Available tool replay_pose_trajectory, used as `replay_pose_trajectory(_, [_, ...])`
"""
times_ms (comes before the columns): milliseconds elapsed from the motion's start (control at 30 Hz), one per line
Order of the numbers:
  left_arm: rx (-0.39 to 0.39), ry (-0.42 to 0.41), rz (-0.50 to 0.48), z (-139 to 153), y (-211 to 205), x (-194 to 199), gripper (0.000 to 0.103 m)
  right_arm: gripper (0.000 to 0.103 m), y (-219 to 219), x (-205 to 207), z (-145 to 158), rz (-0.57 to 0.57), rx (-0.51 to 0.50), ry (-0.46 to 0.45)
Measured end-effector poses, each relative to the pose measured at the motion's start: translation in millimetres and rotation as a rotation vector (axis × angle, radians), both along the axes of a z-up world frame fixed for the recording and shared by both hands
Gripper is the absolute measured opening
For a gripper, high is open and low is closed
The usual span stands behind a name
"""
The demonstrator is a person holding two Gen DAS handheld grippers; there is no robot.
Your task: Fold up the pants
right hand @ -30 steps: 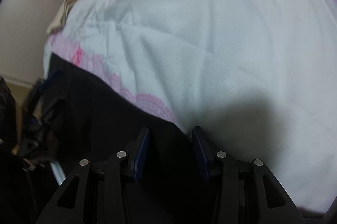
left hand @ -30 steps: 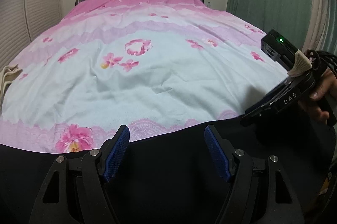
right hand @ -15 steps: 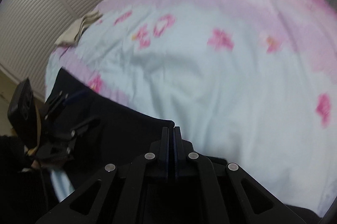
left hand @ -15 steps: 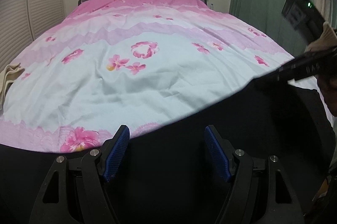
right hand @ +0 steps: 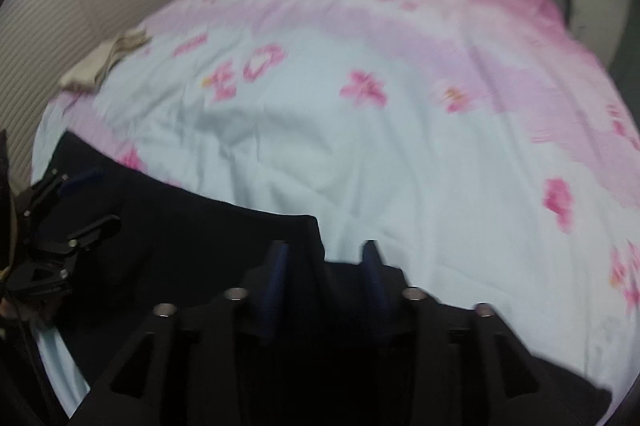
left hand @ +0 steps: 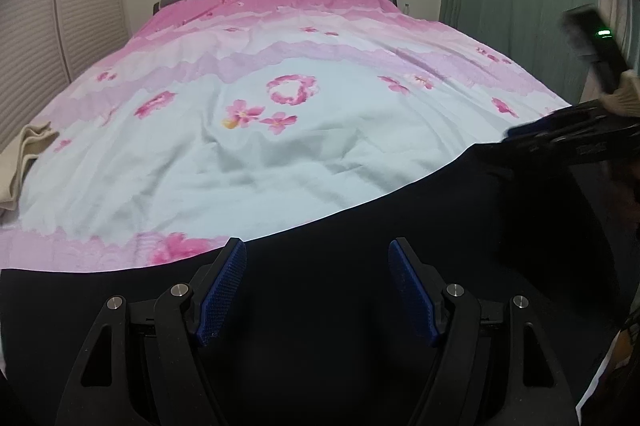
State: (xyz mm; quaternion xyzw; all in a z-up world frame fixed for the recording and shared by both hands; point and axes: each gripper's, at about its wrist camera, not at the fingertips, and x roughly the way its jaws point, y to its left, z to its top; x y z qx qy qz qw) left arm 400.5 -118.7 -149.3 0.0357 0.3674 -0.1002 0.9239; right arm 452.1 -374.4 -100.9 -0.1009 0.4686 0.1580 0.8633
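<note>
**A:** Take your left wrist view first. Where do you stand?

**B:** Your left gripper (left hand: 316, 286) hangs with its blue pads (left hand: 222, 290) spread wide and nothing pinched; the black pants (left hand: 360, 306) lie under and between them on the near end of the flowered bedspread (left hand: 280, 153). At the right edge your right gripper (left hand: 560, 141) sits at the raised far corner of the cloth, so that edge slants up. A beige folded cloth (left hand: 24, 161) rests at the left bed edge.

**A:** And your right wrist view?

**B:** It's blurred. Your right gripper (right hand: 324, 266) has its jaws opening, with the pants' corner (right hand: 308, 226) between them; whether the pads touch it I can't tell. Your left gripper (right hand: 60, 234) shows at the left over the same garment.

**A:** Progress?

**B:** Early, I'd judge: the pants look spread, with no finished fold visible. All the folding remains.
</note>
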Motion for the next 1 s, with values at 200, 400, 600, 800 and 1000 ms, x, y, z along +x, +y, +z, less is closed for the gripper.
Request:
replay_pose_trajectory(200, [-0.004,0.005,0.008,7.1,23.4,-31.6,0.073,0.045,24.3,-104.5,12.6,-0.048,0.039,-0.087])
replay_pose_trajectory(400, [0.012,-0.021,-0.028,13.3,36.8,-89.1,0.073,0.045,60.9,-185.9,-5.2,-0.037,-0.035,-0.117])
replay_pose_trajectory(600, [0.039,-0.054,-0.019,10.9,57.9,-138.0,0.073,0.045,76.9,-220.2,-24.4,-0.042,-0.046,-0.110])
replay_pose_trajectory(800, [0.087,-0.047,0.012,-3.8,78.2,-156.4,0.073,0.045,101.6,-231.0,-39.1,-0.030,-0.133,-0.171])
replay_pose_trajectory(1000, [0.135,-0.031,-0.036,-16.3,87.1,-169.1,0.073,0.045,118.8,-238.3,-36.0,-0.022,-0.180,-0.215])
